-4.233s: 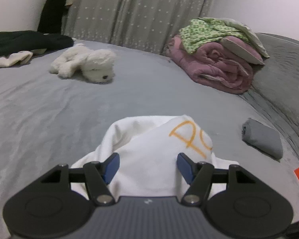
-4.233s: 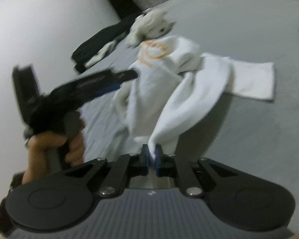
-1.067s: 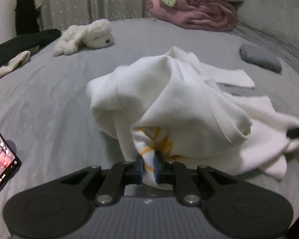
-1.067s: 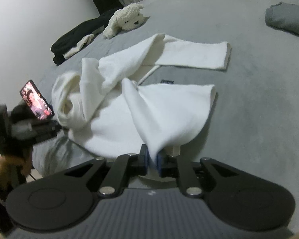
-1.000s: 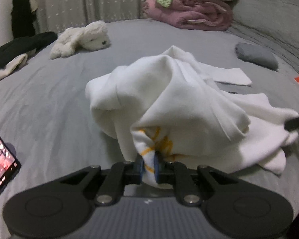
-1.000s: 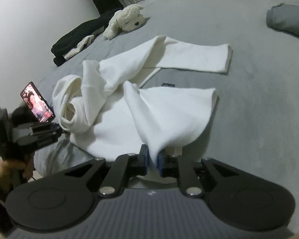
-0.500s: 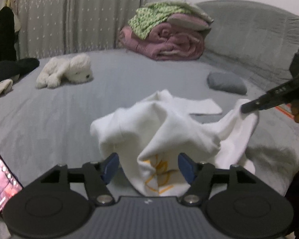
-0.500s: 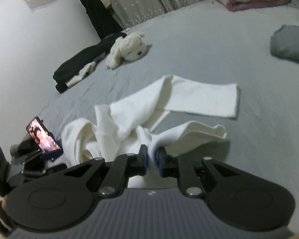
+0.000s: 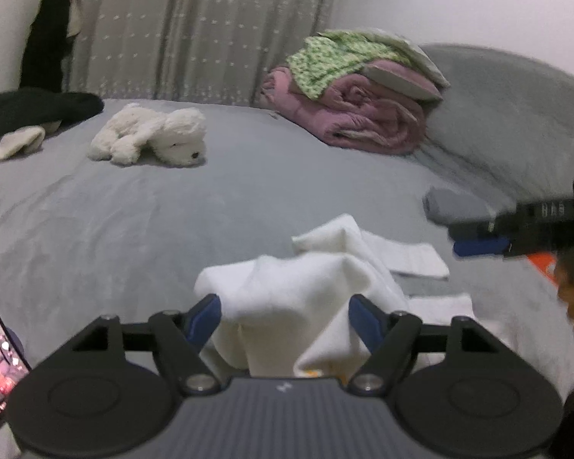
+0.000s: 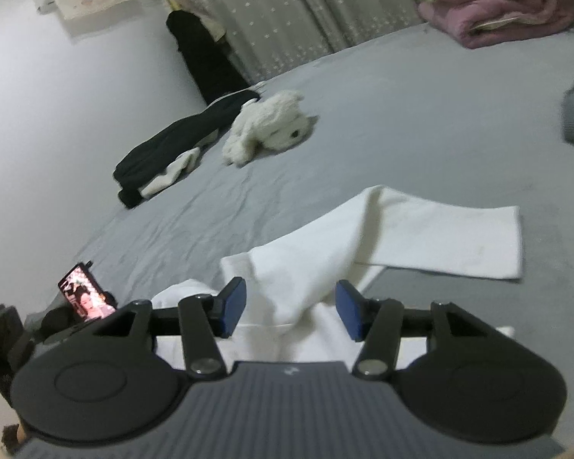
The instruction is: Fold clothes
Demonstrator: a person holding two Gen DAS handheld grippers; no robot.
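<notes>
Left wrist view: left gripper (image 9: 283, 315) has its jaws apart and opening, w/ the white sweatshirt (image 9: 306, 298) bunched in the lower centre of the frame between the blue pads but not pinched. Right gripper (image 9: 478, 243) shows at the right edge, blurred, clear of the cloth. Right wrist view: right gripper (image 10: 290, 311) jaws also parting, opening, a fold of the sweatshirt (image 10: 325, 264) lying between them, not pressed. One sleeve (image 10: 451, 243) lies flat toward centre right of that frame on the grey bed (image 10: 401, 122); rest of the garment is heaped at the bottom edge, near the phone (image 10: 82, 296) at lower left. Plush dog (image 9: 149, 139), black clothes (image 9: 26, 111) and pink blanket pile (image 9: 359, 114) sit well apart in the upper part. Step, as I read it: release after dropping the garment on the bed; it's crumpled, no neat fold yet. Next move prob. calls for regrasping hem or shoulders w/ both grippers and spreading the body flat before folding sleeves in.
</notes>
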